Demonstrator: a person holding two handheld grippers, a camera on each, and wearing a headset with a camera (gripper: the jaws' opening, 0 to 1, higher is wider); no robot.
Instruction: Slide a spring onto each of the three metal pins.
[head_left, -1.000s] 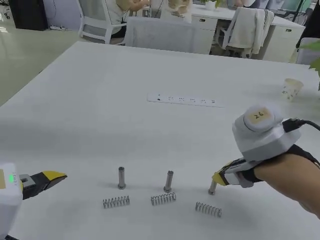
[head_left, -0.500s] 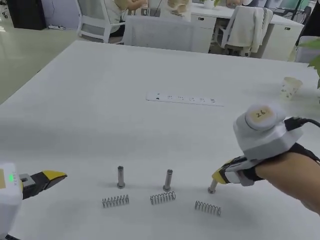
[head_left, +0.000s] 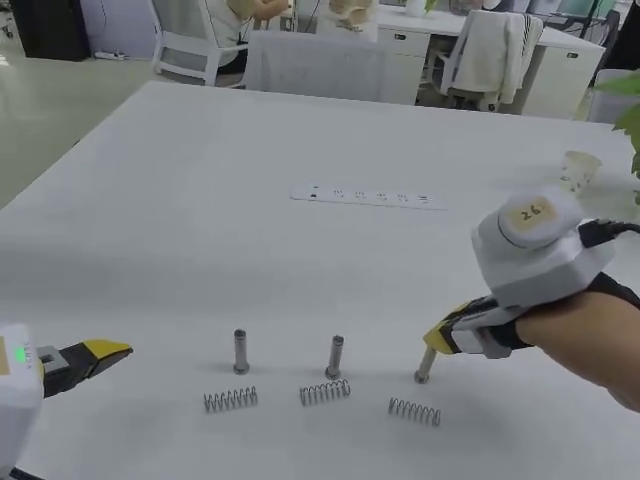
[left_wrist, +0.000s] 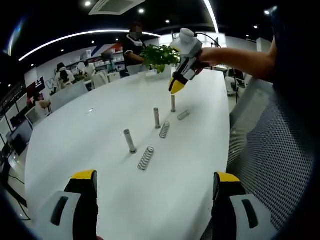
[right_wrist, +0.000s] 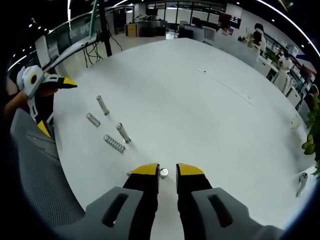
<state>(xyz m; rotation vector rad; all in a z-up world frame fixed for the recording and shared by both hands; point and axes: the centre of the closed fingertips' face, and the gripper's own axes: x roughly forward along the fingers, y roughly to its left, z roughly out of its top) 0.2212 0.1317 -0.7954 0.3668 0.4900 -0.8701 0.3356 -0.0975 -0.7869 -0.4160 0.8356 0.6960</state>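
Right claw (head_left: 432, 342) has tipped steeper over pin (head_left: 424, 367).

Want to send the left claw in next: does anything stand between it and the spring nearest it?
Nothing visible does. In the left gripper view, bare table lies between the open left claw and the nearest spring; the nearest pin stands just beside that spring, off the straight line.

My head view looks forward and down across the table (head_left: 200, 200) from its near edge, the row of pins (head_left: 336, 356) close below. My left gripper view sits low off the row's left end, sighting along it. My right gripper view faces back from the other end, right over the nearest pin (right_wrist: 163, 172). All three share pins and springs (head_left: 325, 392).
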